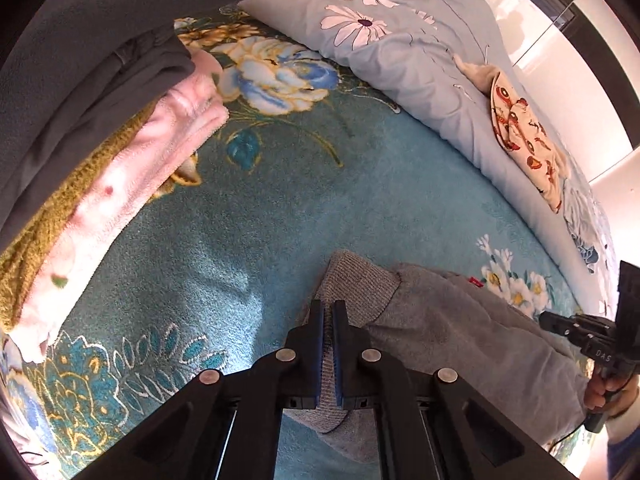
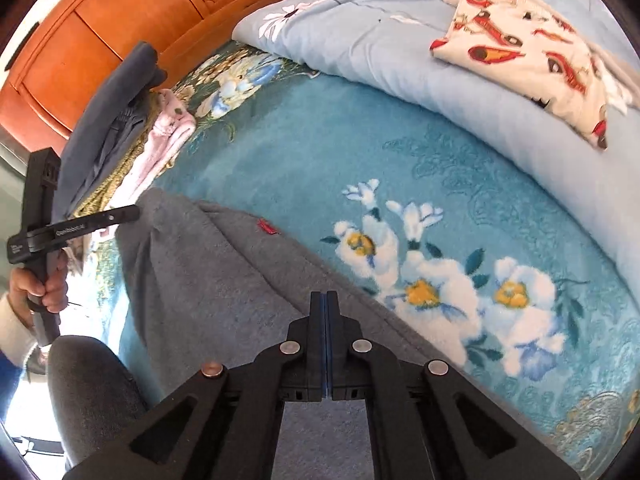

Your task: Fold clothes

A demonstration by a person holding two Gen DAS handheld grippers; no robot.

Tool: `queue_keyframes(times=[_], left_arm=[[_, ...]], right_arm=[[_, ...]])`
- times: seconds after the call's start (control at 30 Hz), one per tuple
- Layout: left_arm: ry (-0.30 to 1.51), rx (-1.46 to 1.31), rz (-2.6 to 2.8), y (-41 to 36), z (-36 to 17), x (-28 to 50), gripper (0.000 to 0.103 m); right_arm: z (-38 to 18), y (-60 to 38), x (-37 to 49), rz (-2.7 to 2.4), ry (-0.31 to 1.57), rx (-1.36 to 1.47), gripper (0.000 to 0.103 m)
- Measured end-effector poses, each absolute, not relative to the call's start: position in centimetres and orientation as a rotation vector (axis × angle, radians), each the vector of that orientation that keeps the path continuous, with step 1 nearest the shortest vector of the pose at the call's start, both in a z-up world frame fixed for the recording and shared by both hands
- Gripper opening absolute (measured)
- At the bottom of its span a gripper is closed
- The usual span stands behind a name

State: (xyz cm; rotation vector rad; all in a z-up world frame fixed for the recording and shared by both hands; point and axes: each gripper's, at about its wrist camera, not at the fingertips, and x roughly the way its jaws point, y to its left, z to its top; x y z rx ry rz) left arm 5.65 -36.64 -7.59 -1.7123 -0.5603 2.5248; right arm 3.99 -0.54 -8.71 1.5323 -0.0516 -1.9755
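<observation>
A grey sweatshirt-like garment [image 1: 460,320] [image 2: 208,272] with a small red tag [image 2: 267,226] lies on the teal floral blanket [image 1: 280,200] [image 2: 320,140]. My left gripper [image 1: 329,308] is shut on its ribbed hem, and grey knit shows between the pads. From the right wrist view the left gripper [image 2: 134,212] sits at the garment's far raised corner. My right gripper [image 2: 325,298] is shut at the garment's edge nearest the white flowers, pads pressed together on thin fabric. In the left wrist view the right gripper [image 1: 548,320] touches the same garment at the right.
A stack of folded clothes [image 1: 120,140] [image 2: 120,120], dark grey over olive knit and pink fleece, lies at the left. A light blue daisy quilt [image 1: 400,60] [image 2: 360,40] carries a cream cloth with red print [image 1: 524,140] [image 2: 520,48]. A wooden headboard [image 2: 100,20] stands behind. A person's knee [image 2: 88,380] is at lower left.
</observation>
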Motion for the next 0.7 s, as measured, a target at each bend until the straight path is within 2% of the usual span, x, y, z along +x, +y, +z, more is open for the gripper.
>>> queue_keyframes(times=[0.03, 0.07, 0.13, 0.17, 0.4, 0.47, 0.5, 0.53, 0.7], left_arm=[[-0.567, -1.704, 2.522, -36.8, -7.4, 5.8, 0.004], [-0.563, -1.701, 2.518, -36.8, -7.4, 6.0, 0.004], [-0.53, -1.709, 2.508, -36.6, -7.4, 6.3, 0.004], [-0.518, -1.714, 2.503, -36.5, -7.5, 6.4, 0.004], [-0.531, -1.691, 2.484, -36.6, -7.5, 7.8, 0.004], [-0.498, -1.682, 2.488, -36.3, -7.3, 8.3, 0.004], [-0.483, -1.673, 2.492, -36.2, -7.2, 8.5, 0.004], [-0.473, -1.663, 2.495, -36.1, -7.1, 8.7, 0.004], [-0.429, -1.575, 2.533, -35.8, -5.8, 9.7, 0.004]], right_arm=[[-8.9, -0.6, 4.1, -1.969, -0.032, 1.533, 0.005], [-9.1, -0.7, 4.1, -1.966, -0.008, 1.533, 0.023], [-9.4, -1.3, 4.3, -1.976, 0.047, 1.508, 0.048], [-9.7, -1.8, 4.3, -1.955, 0.061, 1.511, 0.048], [-11.9, -4.9, 5.3, -1.829, 0.278, 1.561, 0.047], [-12.0, -4.8, 6.1, -1.828, 0.317, 1.567, 0.027], [-12.0, -4.7, 6.6, -1.817, 0.328, 1.569, 0.021], [-11.9, -4.6, 7.2, -1.816, 0.35, 1.566, 0.009], [-10.9, -4.2, 9.4, -1.853, 0.406, 1.542, 0.003]])
